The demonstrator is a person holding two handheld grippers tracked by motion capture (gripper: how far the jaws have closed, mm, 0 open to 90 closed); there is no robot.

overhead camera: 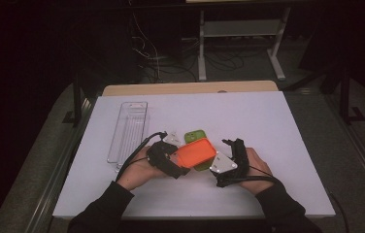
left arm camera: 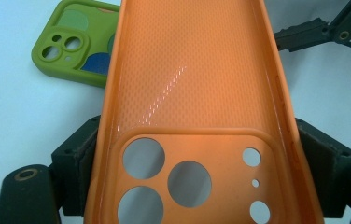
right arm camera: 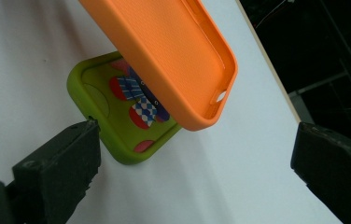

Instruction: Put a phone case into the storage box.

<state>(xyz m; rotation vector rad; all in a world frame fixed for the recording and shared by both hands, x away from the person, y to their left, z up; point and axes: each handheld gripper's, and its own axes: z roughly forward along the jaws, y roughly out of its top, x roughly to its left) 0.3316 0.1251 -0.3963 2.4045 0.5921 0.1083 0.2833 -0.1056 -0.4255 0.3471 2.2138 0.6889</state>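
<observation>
Orange phone case [left arm camera: 187, 93] clamped in left tool [overhead camera: 167, 159], above green case [right arm camera: 117, 121], right tool [overhead camera: 229, 162] spread

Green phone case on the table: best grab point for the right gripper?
Likely the green phone case near corner rim, raised off the table. The right gripper is open; come low from its own side. The orange case, held by the left gripper, overhangs the rest.

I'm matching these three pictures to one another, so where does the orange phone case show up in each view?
High view: the orange phone case sits centre, between the two hands, above the green phone case.
Left gripper view: it runs up the middle, camera-hole end clamped in the left tongs.
Right gripper view: its far end hangs at top centre, ahead of the open right tongs.
Shared landmark: the green phone case lying on the white table.
</observation>
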